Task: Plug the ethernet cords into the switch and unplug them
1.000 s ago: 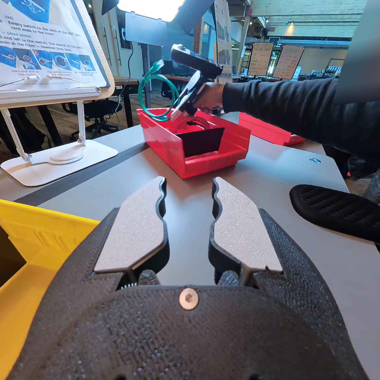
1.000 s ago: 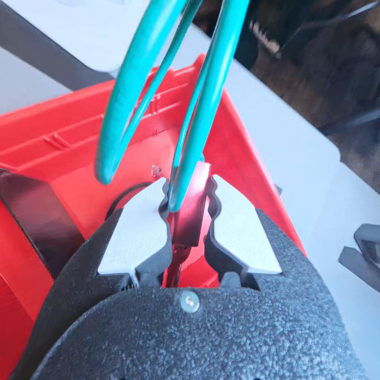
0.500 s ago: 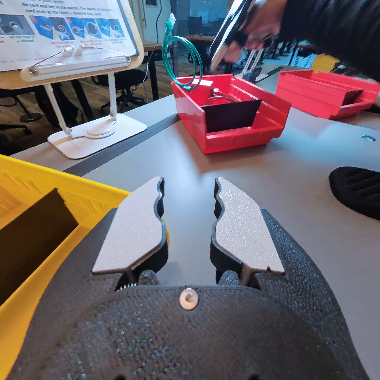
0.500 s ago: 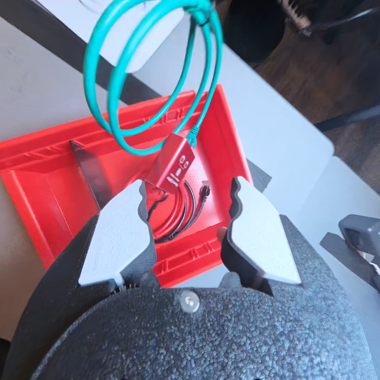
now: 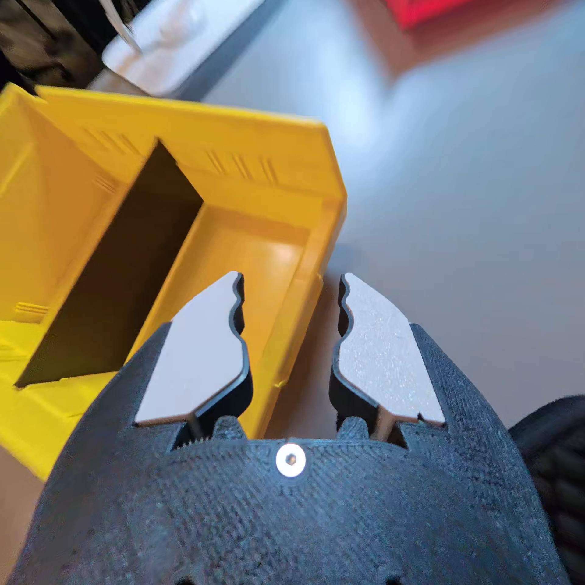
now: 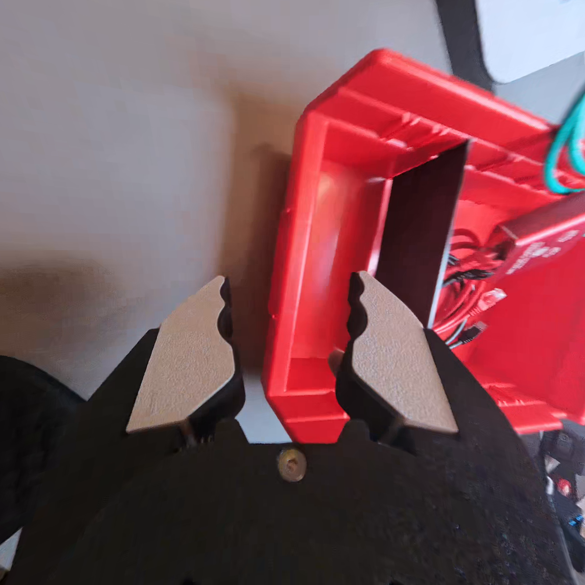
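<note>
In the right wrist view a red bin [image 6: 285, 285] with a black divider [image 6: 421, 228] holds the red switch [image 6: 544, 240], a green ethernet cord [image 6: 566, 158] plugged into it, and coiled red and black cords [image 6: 468, 275]. My right gripper [image 6: 289, 281] is open and empty above the bin's near left wall. In the left wrist view my left gripper [image 5: 291, 281] is open and empty over the right wall of a yellow bin [image 5: 329, 221].
The yellow bin has a black divider [image 5: 126, 259] and its visible compartments hold nothing. A white stand base [image 5: 177, 41] lies beyond it on the grey table [image 5: 443, 190]. A black pad [image 5: 554, 459] sits at the right. A red bin corner [image 5: 443, 12] shows far back. There is about 35 centimeters between the tips of the two grippers.
My right gripper opened and let go of the switch with the green cord, which now lies in the red bin, then moved left. My left gripper swung left and down over the yellow bin.
</note>
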`<state>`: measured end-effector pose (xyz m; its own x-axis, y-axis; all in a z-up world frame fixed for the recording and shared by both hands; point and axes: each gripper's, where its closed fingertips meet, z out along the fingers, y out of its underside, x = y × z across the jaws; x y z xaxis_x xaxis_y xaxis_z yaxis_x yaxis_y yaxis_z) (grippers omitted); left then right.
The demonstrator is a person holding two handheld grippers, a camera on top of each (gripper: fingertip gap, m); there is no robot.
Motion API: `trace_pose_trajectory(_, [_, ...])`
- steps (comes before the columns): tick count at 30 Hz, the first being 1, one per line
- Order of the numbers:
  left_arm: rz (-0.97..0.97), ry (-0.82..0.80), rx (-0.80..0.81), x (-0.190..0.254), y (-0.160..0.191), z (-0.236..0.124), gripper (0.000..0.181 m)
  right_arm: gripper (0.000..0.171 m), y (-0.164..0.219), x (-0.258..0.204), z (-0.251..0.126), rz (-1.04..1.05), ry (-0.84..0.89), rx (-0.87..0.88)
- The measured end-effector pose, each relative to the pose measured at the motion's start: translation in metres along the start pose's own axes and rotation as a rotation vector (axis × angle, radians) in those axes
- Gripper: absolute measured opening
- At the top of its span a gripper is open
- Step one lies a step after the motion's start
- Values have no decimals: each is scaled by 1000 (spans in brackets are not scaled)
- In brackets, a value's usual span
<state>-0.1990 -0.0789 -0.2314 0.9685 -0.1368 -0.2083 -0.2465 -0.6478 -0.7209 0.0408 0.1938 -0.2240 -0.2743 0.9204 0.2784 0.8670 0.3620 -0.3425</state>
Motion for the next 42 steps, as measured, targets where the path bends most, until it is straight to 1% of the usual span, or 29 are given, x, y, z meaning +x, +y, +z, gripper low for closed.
trace_pose_trajectory(2, [50,46,-115,9,16,11,60,73,6,-9,25,-29,-6,-90])
trace_pose_trajectory(4, [123,13,-202,6,28,21,57,71,9,-9,46,-51,1,-150])
trace_pose_trajectory(5, [159,4,-249,5,35,27,55,67,8,-7,55,-62,-4,-166])
trace_pose_trajectory(6, [189,-11,-288,2,41,32,49,59,6,-5,63,-74,-6,-173])
trace_pose_trajectory(7, [227,-25,-301,-1,44,38,38,47,5,-4,69,-91,-12,-172])
trace_pose_trajectory(8, [264,-13,-287,1,45,43,33,38,2,-3,74,-113,-19,-158])
trace_pose_trajectory(9, [283,-23,-270,0,42,45,33,32,0,0,76,-142,-5,-139])
trace_pose_trajectory(12, [301,-37,-262,-3,37,51,32,31,-1,-2,75,-149,-14,-73])
trace_pose_trajectory(16, [334,-39,-245,-1,25,63,32,28,12,-17,65,-287,25,-21])
trace_pose_trajectory(19, [372,-32,-228,4,11,76,32,29,16,-36,56,-337,41,39])
trace_pose_trajectory(24, [427,2,-203,13,-14,100,32,29,23,-67,41,-373,60,112])
trace_pose_trajectory(28, [472,26,-185,18,-29,114,32,31,28,-89,29,-356,98,178])
trace_pose_trajectory(31, [534,4,-159,15,-35,120,32,34,27,-107,12,-280,101,280])
trace_pose_trajectory(33, [542,27,-134,18,-38,119,32,34,22,-115,-4,-207,120,378])
trace_pose_trajectory(35, [567,49,-112,23,-38,117,32,41,19,-118,-26,-105,164,489])
trace_pose_trajectory(37, [595,74,-94,31,-36,113,32,48,22,-118,-49,40,177,596])
trace_pose_trajectory(39, [615,72,-62,39,-38,110,31,48,34,-110,-73,195,225,702])
trace_pose_trajectory(40, [605,64,-15,43,-44,106,31,48,45,-103,-83,279,266,738])
trace_pose_trajectory(42, [522,56,85,50,-63,90,35,51,77,-88,-95,452,343,764])
